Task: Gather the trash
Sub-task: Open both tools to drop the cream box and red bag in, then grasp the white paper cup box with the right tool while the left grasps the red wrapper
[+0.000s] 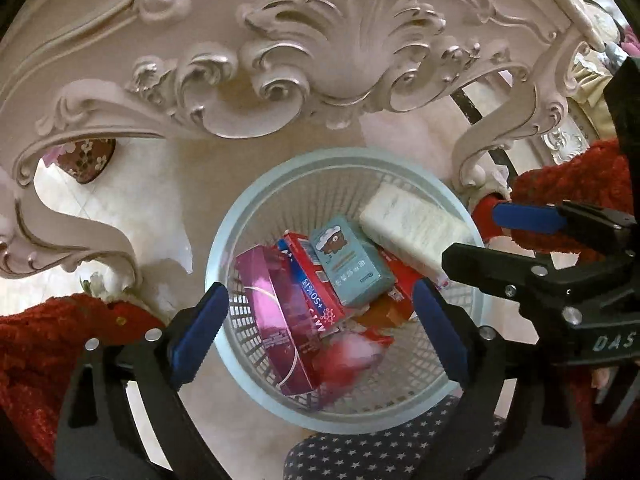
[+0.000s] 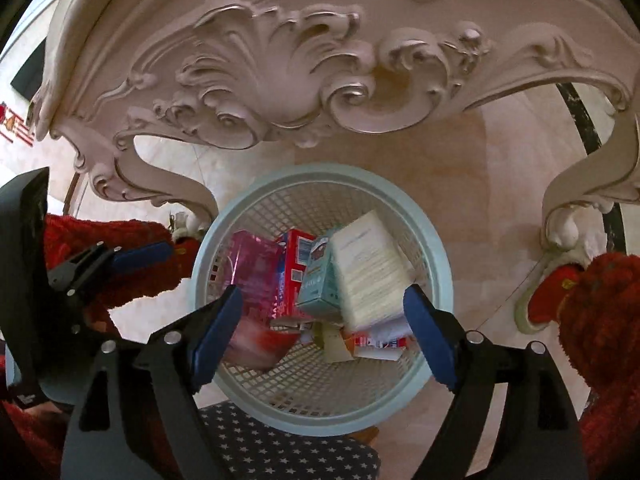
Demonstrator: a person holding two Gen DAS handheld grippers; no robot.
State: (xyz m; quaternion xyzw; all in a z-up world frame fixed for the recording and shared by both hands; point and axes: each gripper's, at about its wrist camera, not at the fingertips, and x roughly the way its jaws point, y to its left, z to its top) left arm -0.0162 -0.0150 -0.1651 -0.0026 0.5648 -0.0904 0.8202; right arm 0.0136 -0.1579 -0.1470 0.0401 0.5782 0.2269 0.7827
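Note:
A pale blue mesh wastebasket (image 1: 224,240) (image 2: 436,248) stands on the floor below both grippers. In it lie a pink box (image 1: 272,312) (image 2: 256,268), a red box (image 1: 316,280), a teal box with a bear picture (image 1: 348,260) (image 2: 320,280) and a white tissue pack (image 1: 412,228) (image 2: 368,272). My left gripper (image 1: 320,334) (image 2: 120,264) hangs open over the basket; a blurred red-and-white wrapper (image 1: 352,352) (image 2: 260,340) is loose beneath it, touching neither pad. My right gripper (image 2: 323,338) (image 1: 504,240) is open too, with nothing gripped.
An ornate carved cream table apron (image 1: 320,60) (image 2: 300,80) with curled legs arches just behind the basket. Red fuzzy fabric (image 1: 40,340) (image 2: 600,320) lies at both table feet. Dark star-patterned cloth (image 1: 380,440) sits at the near edge. The floor is pale marble.

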